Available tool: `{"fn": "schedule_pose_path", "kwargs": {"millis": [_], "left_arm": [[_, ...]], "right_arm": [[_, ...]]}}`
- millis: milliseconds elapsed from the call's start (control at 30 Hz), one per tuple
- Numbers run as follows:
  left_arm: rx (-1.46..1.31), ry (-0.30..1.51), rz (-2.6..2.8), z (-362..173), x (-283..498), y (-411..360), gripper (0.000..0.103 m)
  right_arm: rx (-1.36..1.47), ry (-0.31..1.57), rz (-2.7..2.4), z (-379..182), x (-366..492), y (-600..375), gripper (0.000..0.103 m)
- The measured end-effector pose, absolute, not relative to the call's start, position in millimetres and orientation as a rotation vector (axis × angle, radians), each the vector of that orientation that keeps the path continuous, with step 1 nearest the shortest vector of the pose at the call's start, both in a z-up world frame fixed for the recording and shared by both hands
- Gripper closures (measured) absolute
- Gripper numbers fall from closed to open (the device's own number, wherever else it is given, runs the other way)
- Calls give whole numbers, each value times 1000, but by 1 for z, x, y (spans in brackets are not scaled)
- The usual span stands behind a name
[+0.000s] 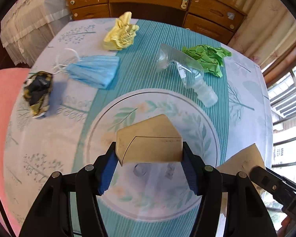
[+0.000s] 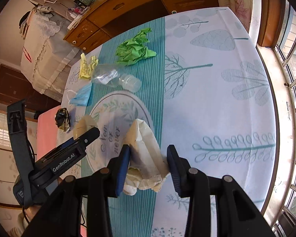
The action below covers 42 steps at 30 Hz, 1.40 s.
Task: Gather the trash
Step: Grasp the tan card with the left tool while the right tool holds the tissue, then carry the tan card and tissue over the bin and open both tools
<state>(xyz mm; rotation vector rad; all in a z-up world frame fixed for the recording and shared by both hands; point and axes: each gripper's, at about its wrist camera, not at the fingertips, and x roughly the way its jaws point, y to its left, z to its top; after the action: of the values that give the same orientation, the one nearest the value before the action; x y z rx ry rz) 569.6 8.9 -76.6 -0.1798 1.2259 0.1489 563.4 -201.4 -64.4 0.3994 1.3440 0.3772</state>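
My left gripper (image 1: 149, 154) is shut on a beige paper bag (image 1: 150, 140), holding one folded edge above the table. My right gripper (image 2: 148, 158) stands open around another part of the same bag (image 2: 144, 150); its left pad touches the paper, the right pad stands apart. On the table lie a crumpled yellow paper (image 1: 121, 32), a blue face mask (image 1: 94, 72), a dark crumpled wrapper (image 1: 38, 92), a crushed clear plastic bottle (image 1: 187, 73) and a crumpled green paper (image 1: 207, 58). The same items show in the right wrist view: the green paper (image 2: 134, 48), the bottle (image 2: 114, 78), the mask (image 2: 81, 95).
The table (image 1: 246, 98) wears a white and teal leaf-print cloth. A wooden drawer cabinet (image 1: 148, 2) stands behind it. A pink chair (image 1: 2, 106) is at the left. Window bars (image 2: 294, 98) run along the right side.
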Motion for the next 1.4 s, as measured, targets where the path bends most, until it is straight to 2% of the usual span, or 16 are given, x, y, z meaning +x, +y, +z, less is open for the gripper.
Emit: {"fn": "schedule_pose_path", "kwargs": {"millis": [400,700,900,1033,1233,1400], "left_arm": [[-119,1078,9,7,393,79,43],[-71,1041,-103,23,253,140,43],[-86,1134,-145,-13,193,153,43],[-76,1203,-163,-51,160,145,43],[-106,1322,-200,-131,126,124,43],[-104,1404,-194,-229,117,106,43]], "right_arm": [[382,1269,310,-16,390,-138,64],[325,1184,251,1,237,-66,64],[205,1240,248,-26,163,-26,64],[145,1316,241,-63,130,-14,64],[150,1386,192,-137,107,-21,64],[180,1373,146,-228,100,-37,63]]}}
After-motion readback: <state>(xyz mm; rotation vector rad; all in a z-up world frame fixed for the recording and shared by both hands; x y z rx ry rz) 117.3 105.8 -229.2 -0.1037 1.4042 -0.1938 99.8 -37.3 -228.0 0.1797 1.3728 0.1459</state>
